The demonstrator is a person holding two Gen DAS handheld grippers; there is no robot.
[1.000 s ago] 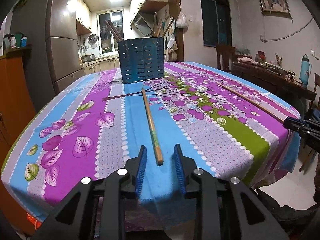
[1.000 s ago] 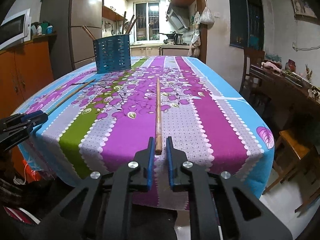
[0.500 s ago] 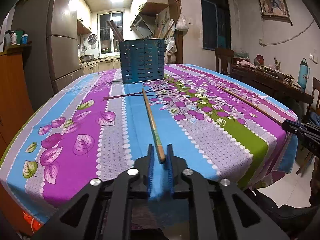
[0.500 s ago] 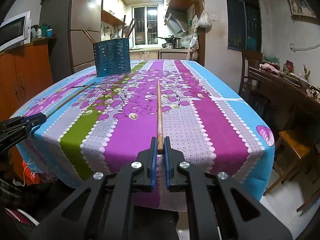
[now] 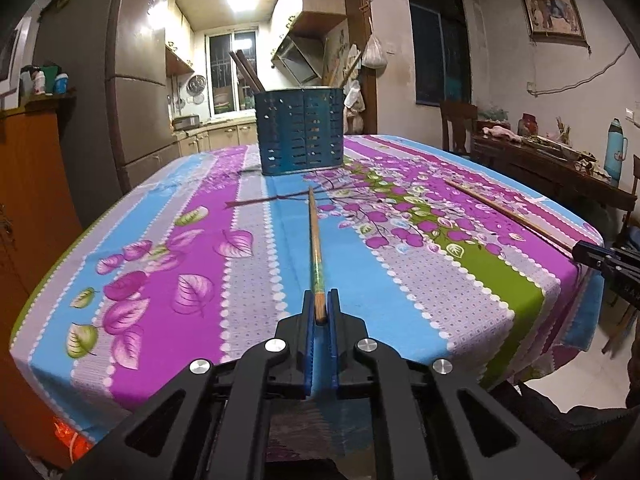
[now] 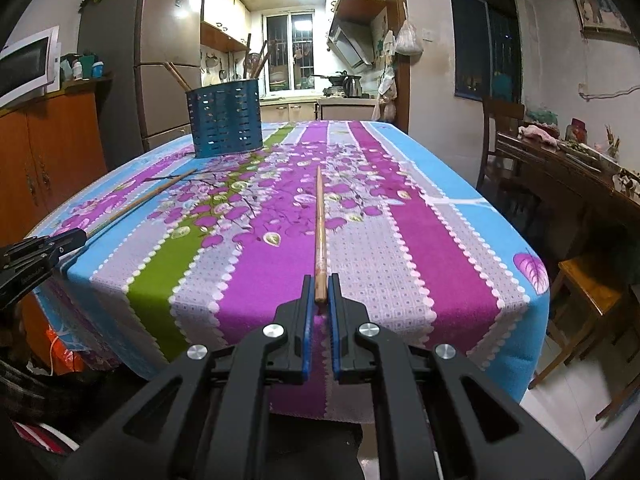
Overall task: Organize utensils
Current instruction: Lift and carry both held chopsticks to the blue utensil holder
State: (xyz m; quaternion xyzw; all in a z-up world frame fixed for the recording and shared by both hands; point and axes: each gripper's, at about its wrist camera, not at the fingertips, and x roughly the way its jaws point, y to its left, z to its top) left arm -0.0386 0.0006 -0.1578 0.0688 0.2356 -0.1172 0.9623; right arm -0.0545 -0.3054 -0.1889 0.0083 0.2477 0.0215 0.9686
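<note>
Left wrist view: the left hand-held gripper (image 5: 320,312) has closed since a second ago, when its blue-padded jaws stood spread around the near end of a chopstick (image 5: 314,248). Now the jaws pinch that end. The chopstick is a thin, round wooden stick with a greenish band near the gripper, and it runs straight away over the table (image 5: 400,312) toward the holder (image 5: 301,131). The holder is a blue metal box with rows of punched slots, standing upright at the far end of the table; several dark sticks lean out of its top. The table wears a soft cloth striped in blue, purple, grey and green, with printed leaves. At the right edge, the right hand-held gripper (image 5: 580,249) holds the end of a second chopstick (image 5: 508,212).

Right wrist view: the right hand-held gripper (image 6: 320,300) was nearly closed a second ago and now pinches the near end of the second chopstick (image 6: 320,216), a plain brown wooden stick pointing away along the purple flowered stripe. The holder (image 6: 226,122) stands far left. At the left edge, the left hand-held gripper (image 6: 78,237) holds the first chopstick (image 6: 144,200).

Counted: two chopsticks on the table, two grippers, one holder.
</note>
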